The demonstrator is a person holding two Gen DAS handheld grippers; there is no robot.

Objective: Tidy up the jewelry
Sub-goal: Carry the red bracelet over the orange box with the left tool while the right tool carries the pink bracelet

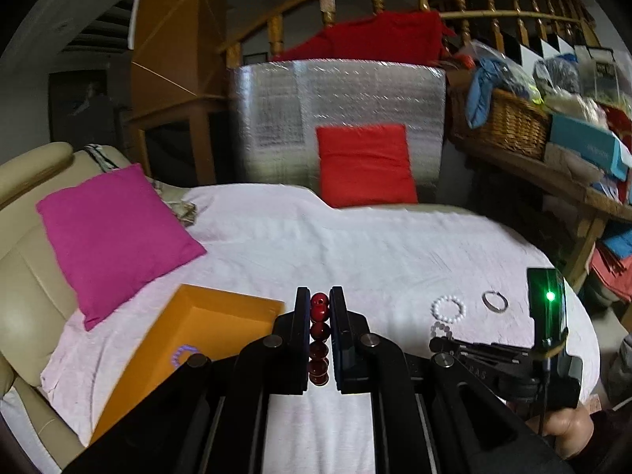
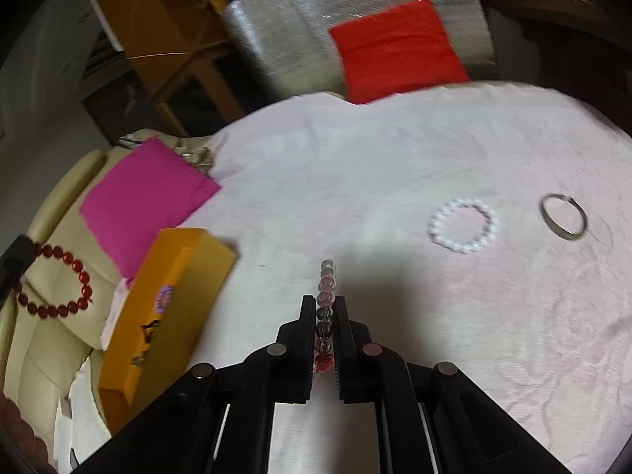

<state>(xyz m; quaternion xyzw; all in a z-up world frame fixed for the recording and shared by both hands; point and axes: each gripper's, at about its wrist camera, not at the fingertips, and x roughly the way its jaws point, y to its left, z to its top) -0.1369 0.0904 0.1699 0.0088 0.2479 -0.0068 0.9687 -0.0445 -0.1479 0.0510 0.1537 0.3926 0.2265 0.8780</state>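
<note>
The left tool point(image 1: 319, 304) is clamped on a red bead bracelet point(image 1: 319, 339), which runs edge-on between its fingers; in the right wrist view that bracelet point(image 2: 55, 282) hangs as an open loop at the far left, beyond the orange box point(image 2: 173, 308). The right tool point(image 2: 324, 308) is clamped on a pink and clear bead bracelet point(image 2: 326, 316), whose beads stick out past the fingertips, above the pale cloth point(image 2: 395, 158).

The box lies open on the cloth's left part, just beside a magenta cushion point(image 1: 114, 237). A purple bracelet point(image 1: 181, 355) rests inside the box. To the right of the box, well apart from it, a white bead bracelet point(image 2: 462, 225) lies flat on the cloth, with a metal bangle point(image 2: 563, 217) near it, farther from the box. A red cushion point(image 1: 365, 166) leans at the cloth's far edge, well beyond the box.
</note>
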